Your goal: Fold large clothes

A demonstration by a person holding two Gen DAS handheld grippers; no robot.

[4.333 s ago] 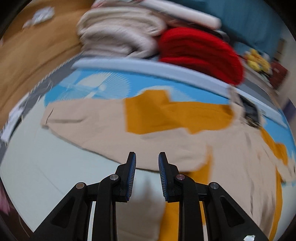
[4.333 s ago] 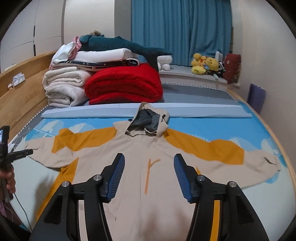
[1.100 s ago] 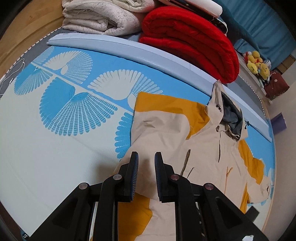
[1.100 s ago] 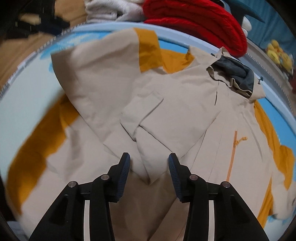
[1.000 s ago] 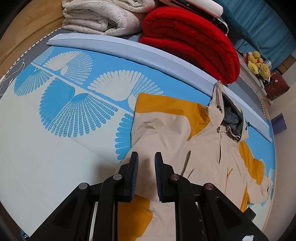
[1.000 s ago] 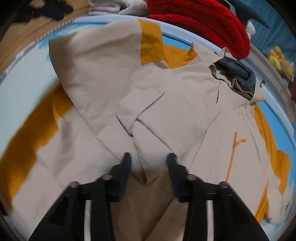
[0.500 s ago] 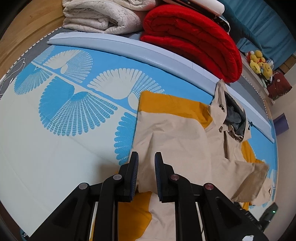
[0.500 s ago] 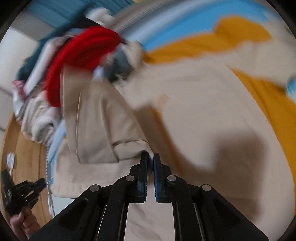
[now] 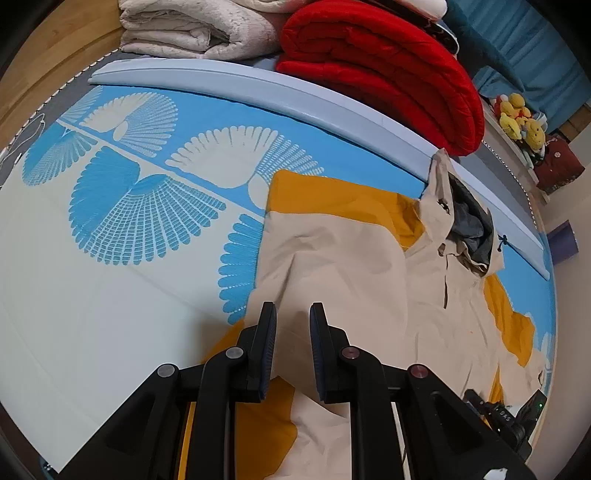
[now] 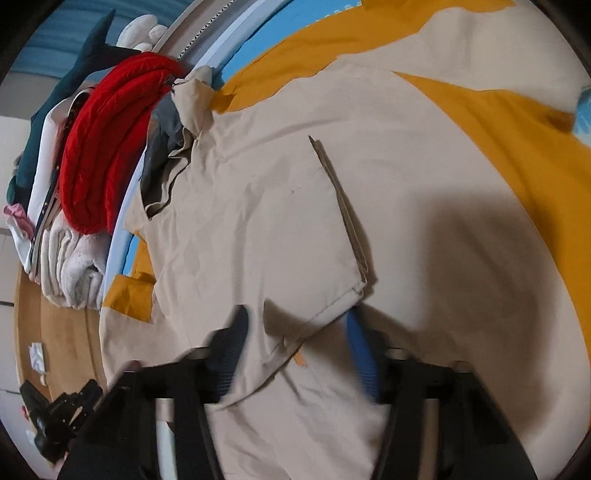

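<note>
A beige and orange hooded jacket [image 9: 354, 266] lies flat on the blue patterned bed mat [image 9: 129, 206]. One sleeve is folded across its chest [image 10: 280, 229], its cuff lying just ahead of my right gripper [image 10: 295, 332], which is open and empty over the cloth. My left gripper [image 9: 292, 325] hovers over the jacket's folded left edge, its jaws a little apart with nothing between them. The grey-lined hood [image 9: 465, 218] points at the headboard side.
Folded red [image 9: 384, 62] and cream blankets [image 9: 199, 26] are stacked behind a pale blue bolster [image 9: 258, 88]. Plush toys [image 9: 521, 118] sit at the far right. A wooden bed rail [image 10: 55, 332] runs along the side. The other gripper [image 9: 506, 417] shows at the lower right.
My right gripper, shut on the sleeve cuff half a second ago, has laid the sleeve across the chest and opened. The left gripper has barely moved.
</note>
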